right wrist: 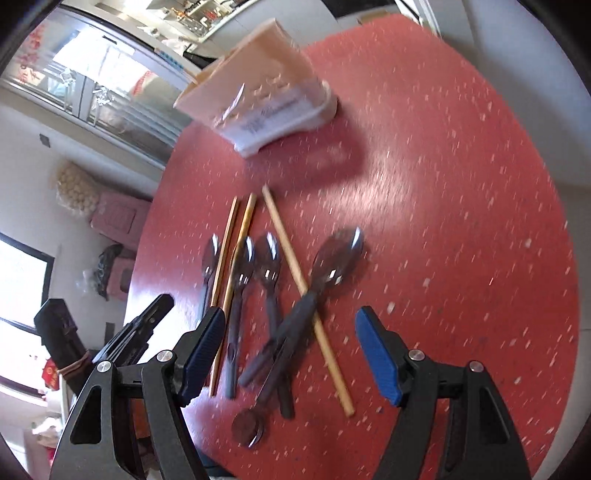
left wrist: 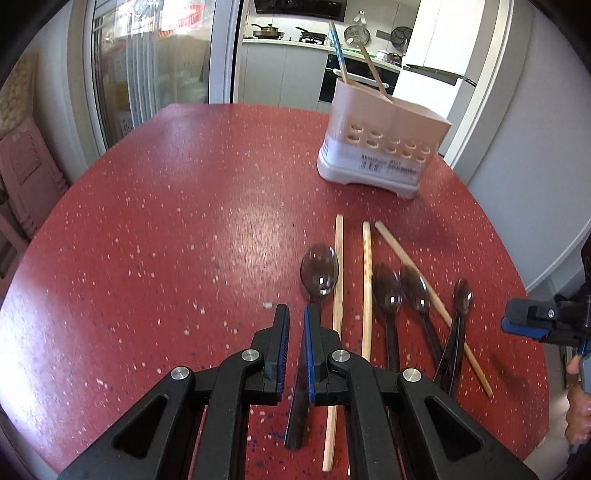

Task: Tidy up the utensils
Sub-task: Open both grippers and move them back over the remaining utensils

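Note:
Several dark spoons [left wrist: 387,291] and three wooden chopsticks [left wrist: 366,288] lie side by side on the red speckled table [left wrist: 166,221]. Behind them stands a beige utensil holder [left wrist: 384,140] with two chopsticks [left wrist: 340,55] in it. My left gripper [left wrist: 296,315] hovers shut over the handle of the leftmost spoon [left wrist: 319,273], with nothing between its fingers. In the right wrist view my right gripper [right wrist: 290,314] stands wide open above the spoons [right wrist: 269,266] and chopsticks [right wrist: 303,288], holding nothing. The holder [right wrist: 266,96] is beyond them. Each gripper shows at the edge of the other's view.
Stacked pink chairs [left wrist: 26,177] stand off the table's left side beside a glass sliding door [left wrist: 147,74]. A kitchen counter with pans [left wrist: 269,33] lies behind the holder. A person's hand [left wrist: 578,406] is at the right edge. Bare red tabletop [right wrist: 443,184] spreads right of the utensils.

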Demonstrator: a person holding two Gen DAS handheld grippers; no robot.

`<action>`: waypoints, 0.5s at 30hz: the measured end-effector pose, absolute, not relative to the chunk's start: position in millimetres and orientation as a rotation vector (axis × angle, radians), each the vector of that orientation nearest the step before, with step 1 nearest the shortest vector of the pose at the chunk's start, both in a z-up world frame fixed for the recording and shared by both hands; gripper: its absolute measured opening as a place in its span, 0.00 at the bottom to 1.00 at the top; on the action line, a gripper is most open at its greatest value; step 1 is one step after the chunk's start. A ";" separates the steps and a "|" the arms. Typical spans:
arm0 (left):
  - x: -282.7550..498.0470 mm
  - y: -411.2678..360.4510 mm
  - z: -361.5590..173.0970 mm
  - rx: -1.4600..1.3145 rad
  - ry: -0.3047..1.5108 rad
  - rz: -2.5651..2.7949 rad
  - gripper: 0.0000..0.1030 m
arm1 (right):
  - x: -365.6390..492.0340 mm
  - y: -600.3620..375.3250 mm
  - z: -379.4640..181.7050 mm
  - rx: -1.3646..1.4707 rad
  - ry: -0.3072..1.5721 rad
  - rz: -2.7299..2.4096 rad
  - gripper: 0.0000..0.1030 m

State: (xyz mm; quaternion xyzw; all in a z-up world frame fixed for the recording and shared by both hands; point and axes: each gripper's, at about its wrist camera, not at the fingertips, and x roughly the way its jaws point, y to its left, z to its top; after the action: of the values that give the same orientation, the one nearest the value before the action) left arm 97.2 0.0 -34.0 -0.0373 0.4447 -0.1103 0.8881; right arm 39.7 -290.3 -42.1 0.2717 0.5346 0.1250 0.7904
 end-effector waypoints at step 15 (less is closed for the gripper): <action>93.1 18.3 -45.1 -0.100 0.939 -0.170 1.00 | 47.1 -255.6 -69.7 0.686 1.252 0.340 0.51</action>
State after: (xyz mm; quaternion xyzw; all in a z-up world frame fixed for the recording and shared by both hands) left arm 93.1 18.3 -45.1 -0.0480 0.4517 -0.0819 0.8871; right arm 47.1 -255.6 -69.7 0.3129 0.5714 0.1551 0.7427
